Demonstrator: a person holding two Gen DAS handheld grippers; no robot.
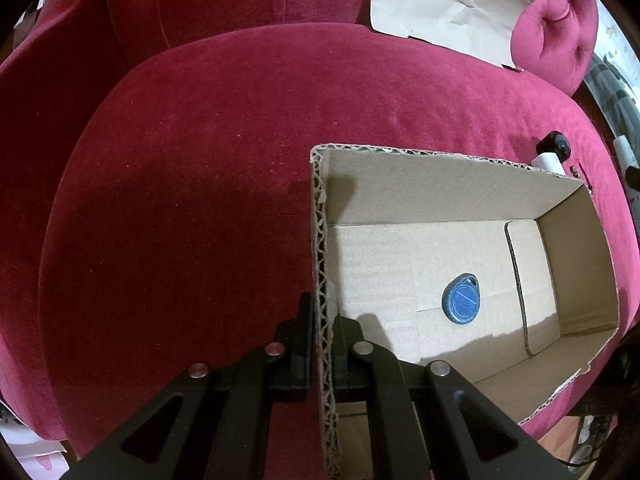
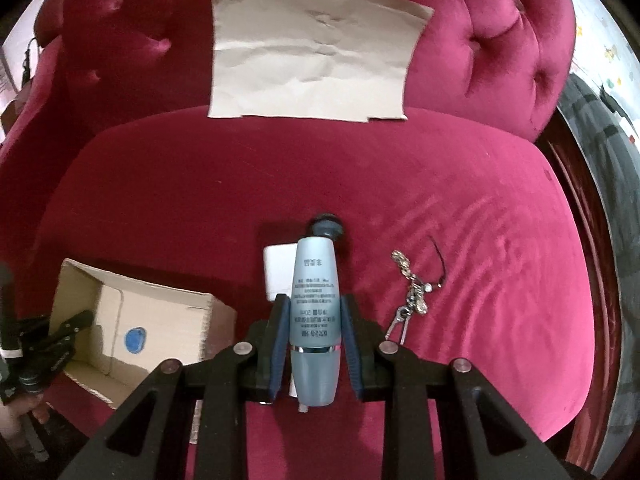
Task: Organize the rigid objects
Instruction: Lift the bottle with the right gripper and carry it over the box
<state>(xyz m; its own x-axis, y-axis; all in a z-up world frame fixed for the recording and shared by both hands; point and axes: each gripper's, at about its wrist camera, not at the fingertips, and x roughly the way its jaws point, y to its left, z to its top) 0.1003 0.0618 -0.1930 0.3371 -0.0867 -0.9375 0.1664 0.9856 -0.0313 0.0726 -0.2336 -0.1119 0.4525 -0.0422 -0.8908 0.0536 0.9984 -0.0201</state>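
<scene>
The blue-grey tube (image 2: pixel 314 312) sits pinched between the right gripper (image 2: pixel 314 320) fingers, lifted over the red cushion (image 2: pixel 480 240); left of them, the cardboard box (image 1: pixel 460 184) holds a blue tag (image 1: pixel 461 299); the left gripper (image 1: pixel 323 344) clamps its near wall.

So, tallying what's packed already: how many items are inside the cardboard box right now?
1: a blue key fob lying flat on the floor of the cardboard box. The near corner, behind the left gripper clamped on the wall, is partly hidden, so something small could be missed.
</scene>
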